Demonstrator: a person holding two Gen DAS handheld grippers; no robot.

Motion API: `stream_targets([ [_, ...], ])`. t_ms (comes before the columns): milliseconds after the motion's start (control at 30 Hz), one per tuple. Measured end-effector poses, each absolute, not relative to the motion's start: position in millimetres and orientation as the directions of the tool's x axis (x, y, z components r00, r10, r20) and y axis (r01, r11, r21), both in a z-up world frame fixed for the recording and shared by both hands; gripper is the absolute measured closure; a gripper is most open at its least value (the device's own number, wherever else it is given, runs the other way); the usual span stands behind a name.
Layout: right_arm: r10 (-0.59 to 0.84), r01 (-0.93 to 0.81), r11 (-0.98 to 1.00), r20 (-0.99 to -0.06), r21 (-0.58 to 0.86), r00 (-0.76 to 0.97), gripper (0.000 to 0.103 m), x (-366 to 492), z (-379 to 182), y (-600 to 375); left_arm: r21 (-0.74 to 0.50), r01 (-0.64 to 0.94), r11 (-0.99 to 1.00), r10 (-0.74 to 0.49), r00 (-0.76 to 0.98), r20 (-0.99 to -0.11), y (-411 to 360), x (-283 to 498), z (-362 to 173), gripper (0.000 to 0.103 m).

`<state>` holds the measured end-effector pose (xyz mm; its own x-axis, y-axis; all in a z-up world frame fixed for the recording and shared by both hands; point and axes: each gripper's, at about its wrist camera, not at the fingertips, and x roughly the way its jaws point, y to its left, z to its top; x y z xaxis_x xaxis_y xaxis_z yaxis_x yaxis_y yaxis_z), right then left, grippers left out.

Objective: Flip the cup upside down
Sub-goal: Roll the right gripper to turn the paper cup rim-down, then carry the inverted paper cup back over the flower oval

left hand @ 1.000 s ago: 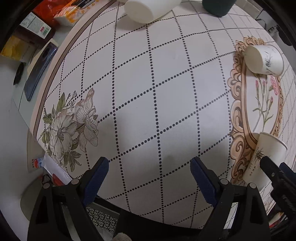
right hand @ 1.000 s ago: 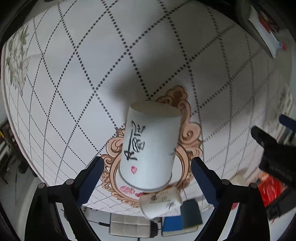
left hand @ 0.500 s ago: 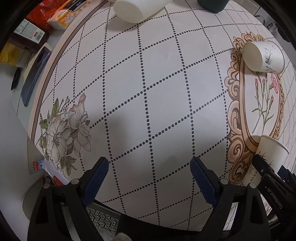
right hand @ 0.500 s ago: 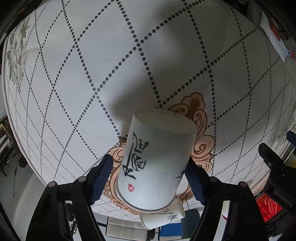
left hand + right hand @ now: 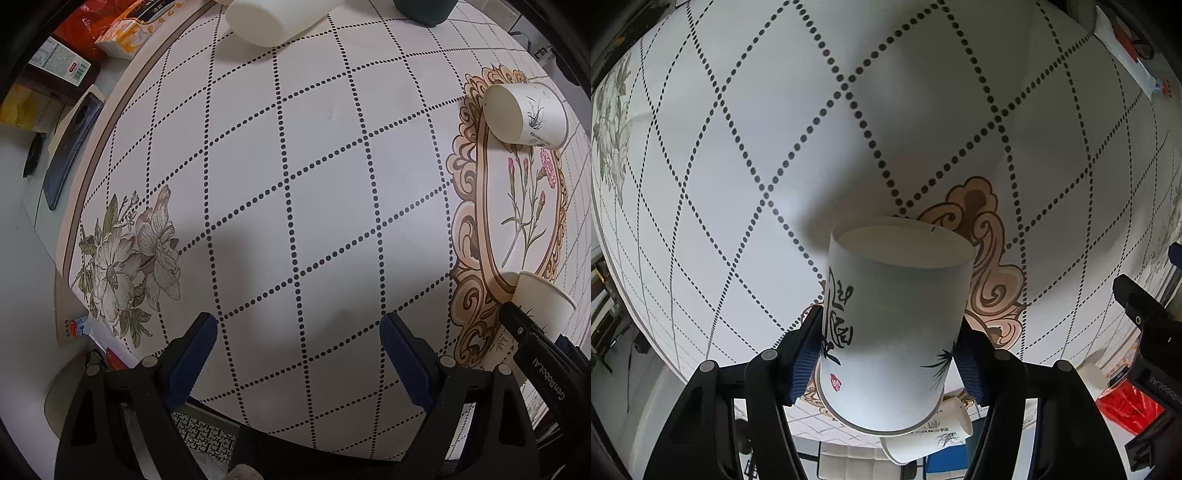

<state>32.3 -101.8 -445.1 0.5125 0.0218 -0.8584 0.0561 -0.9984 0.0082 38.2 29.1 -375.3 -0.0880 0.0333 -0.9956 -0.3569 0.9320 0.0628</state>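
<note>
A white paper cup with black brush writing (image 5: 890,325) stands on the patterned tablecloth. My right gripper (image 5: 886,354) is shut on the paper cup, its blue pads pressing both sides of the cup. The same cup shows at the right edge of the left wrist view (image 5: 539,299), with the right gripper's black finger against it. My left gripper (image 5: 299,354) is open and empty above the cloth, well left of that cup.
A second paper cup (image 5: 524,114) lies on its side on the ornate frame print, also seen in the right wrist view (image 5: 927,435). A large white cylinder (image 5: 273,18) and a dark green container (image 5: 424,11) sit at the far side. A phone (image 5: 70,147) and packets (image 5: 129,29) lie left.
My right gripper moved in and closed its jaws on the paper cup, which had stood free between open fingers. The left gripper drifted slightly over the cloth.
</note>
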Motion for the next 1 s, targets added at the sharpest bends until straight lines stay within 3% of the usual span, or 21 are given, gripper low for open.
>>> stream_targets([
  [500,0.010,-0.114,-0.990,-0.854,-0.081,0.520,0.038,32,-432,-64,0.079,-0.330,0.941,0.060,-0.068,-0.996,29,41,-361,0.013],
  [767,-0.133,-0.491,-0.861,-0.871,-0.136,0.474,0.038,58,-411,-27,0.088,-0.289,0.953,0.077,-0.051,-0.996,19,54,-352,0.013],
  [1000,-0.261,-0.871,-0.474,-0.923,-0.132,0.282,0.038,105,-398,-16,0.093,-0.228,0.969,0.088,-0.036,-0.996,-2,75,-342,0.013],
])
